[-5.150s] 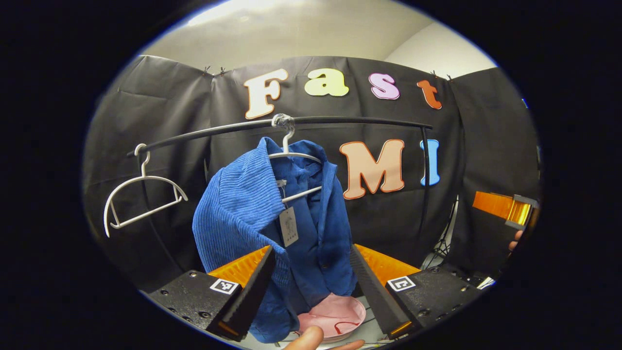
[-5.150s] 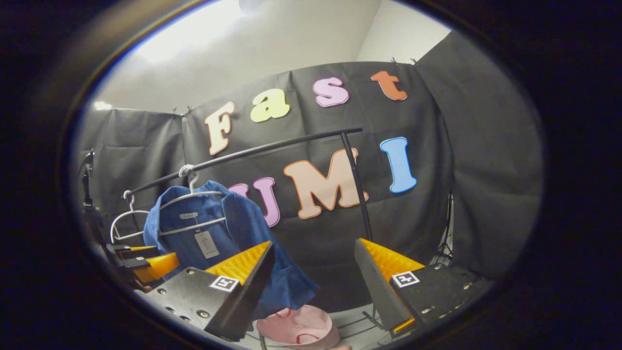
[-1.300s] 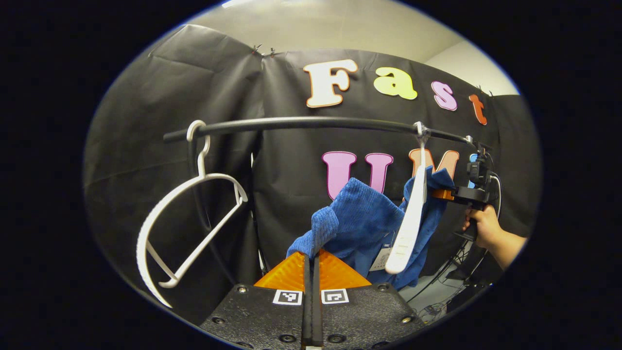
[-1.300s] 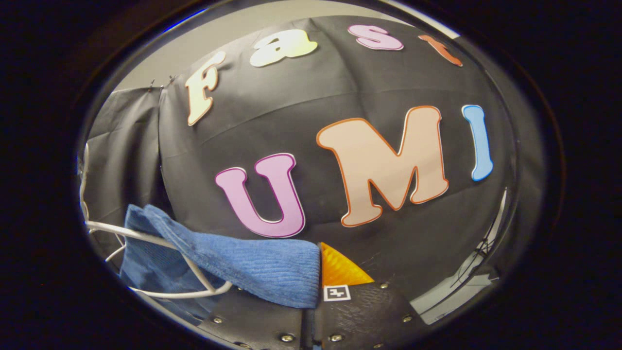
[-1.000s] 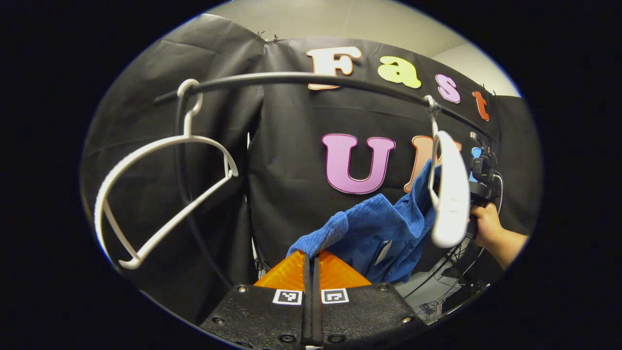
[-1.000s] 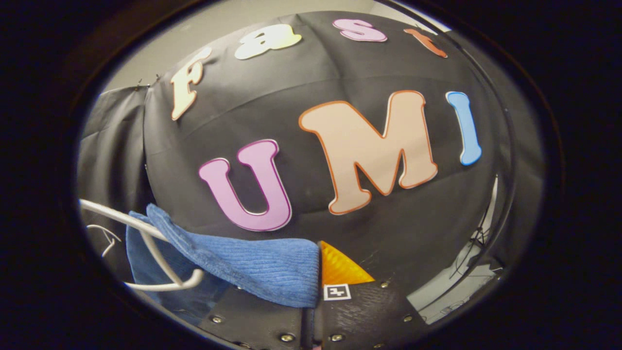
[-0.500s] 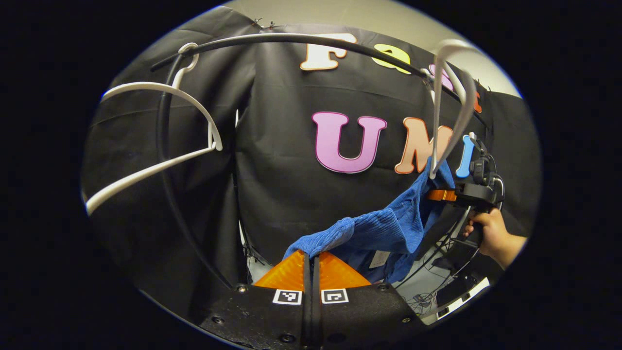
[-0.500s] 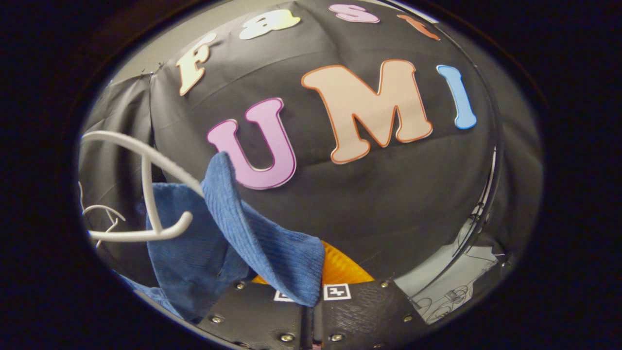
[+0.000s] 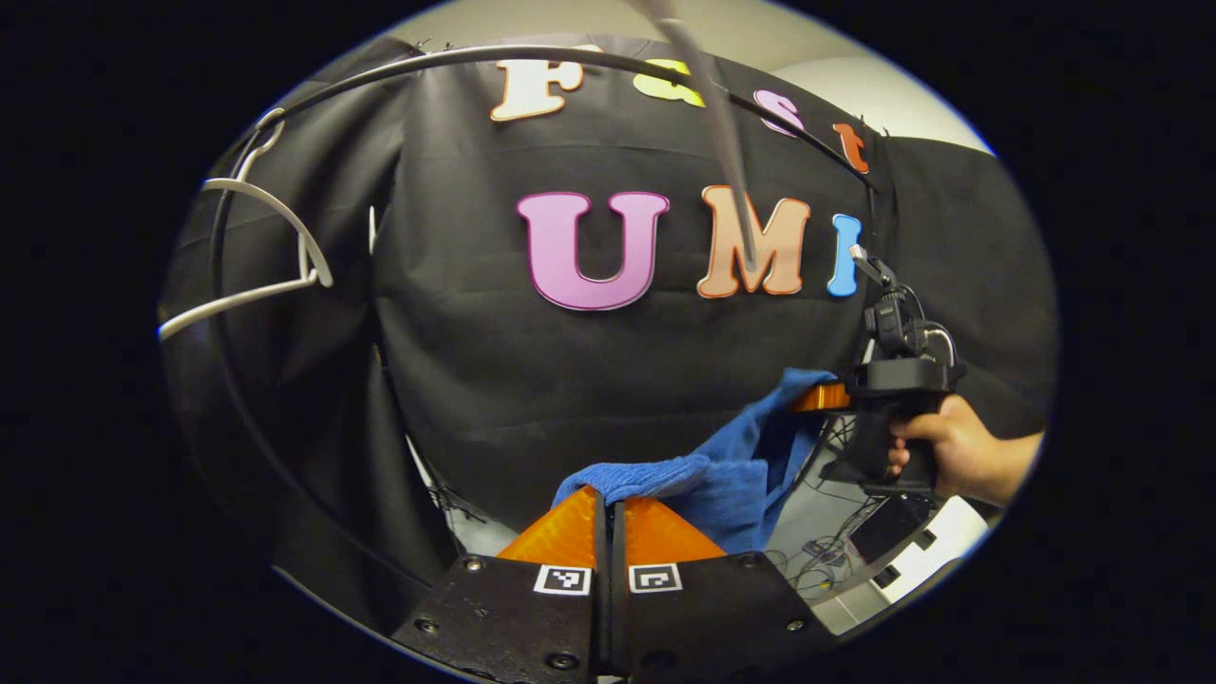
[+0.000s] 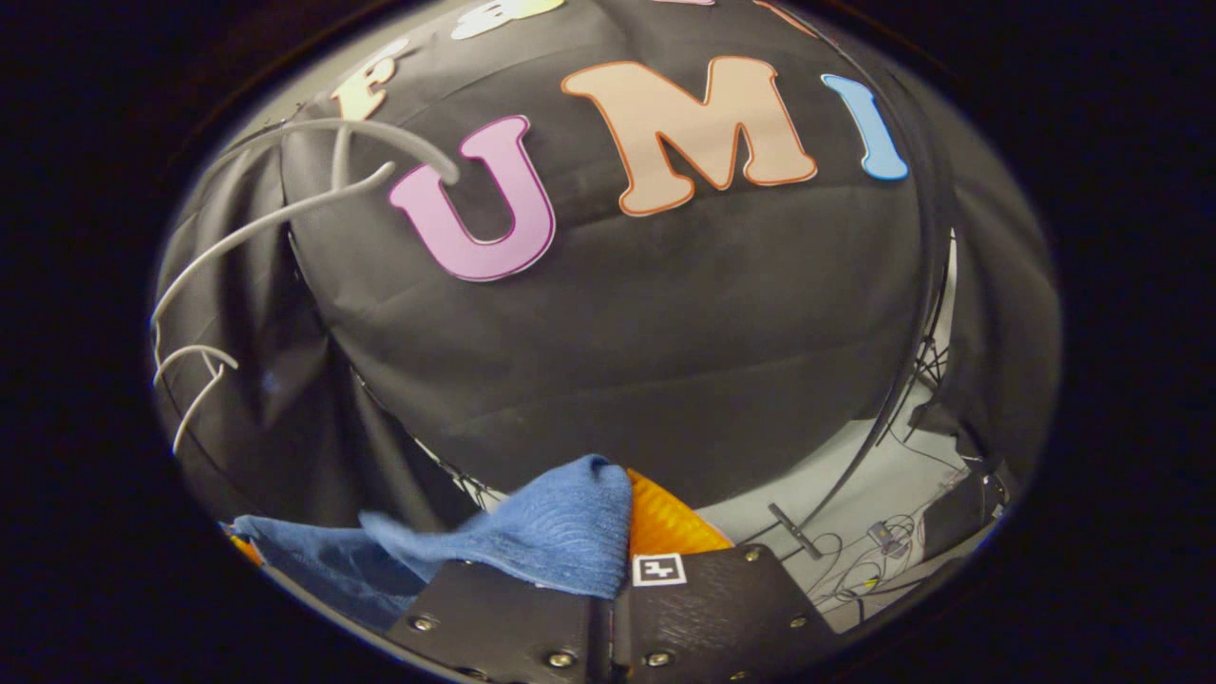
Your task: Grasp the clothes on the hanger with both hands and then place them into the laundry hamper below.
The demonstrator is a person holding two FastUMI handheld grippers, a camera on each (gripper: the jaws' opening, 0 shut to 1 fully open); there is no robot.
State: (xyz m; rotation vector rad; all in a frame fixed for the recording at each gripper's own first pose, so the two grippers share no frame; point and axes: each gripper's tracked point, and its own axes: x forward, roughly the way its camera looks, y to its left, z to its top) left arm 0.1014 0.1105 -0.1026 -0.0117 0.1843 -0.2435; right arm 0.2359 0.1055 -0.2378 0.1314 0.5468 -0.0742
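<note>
The blue corduroy garment hangs free between both grippers, below the rail. My left gripper is shut on one end of it at the bottom of the left gripper view. The other gripper, held by a hand, pinches the far end at the right of that view. In the right gripper view my right gripper is shut on the blue cloth, which trails off to the lower left. The white hanger it came from swings bare at the upper left. No hamper is in sight.
A black clothes rail arcs across the top, its post curving down the left. A second bare white hanger hangs at its left end. Cables and a small black device lie on the pale floor at lower right.
The garment has slipped off the hanger, which now swings up bare. Both grippers have dropped lower with the cloth stretched between them; the floor now shows.
</note>
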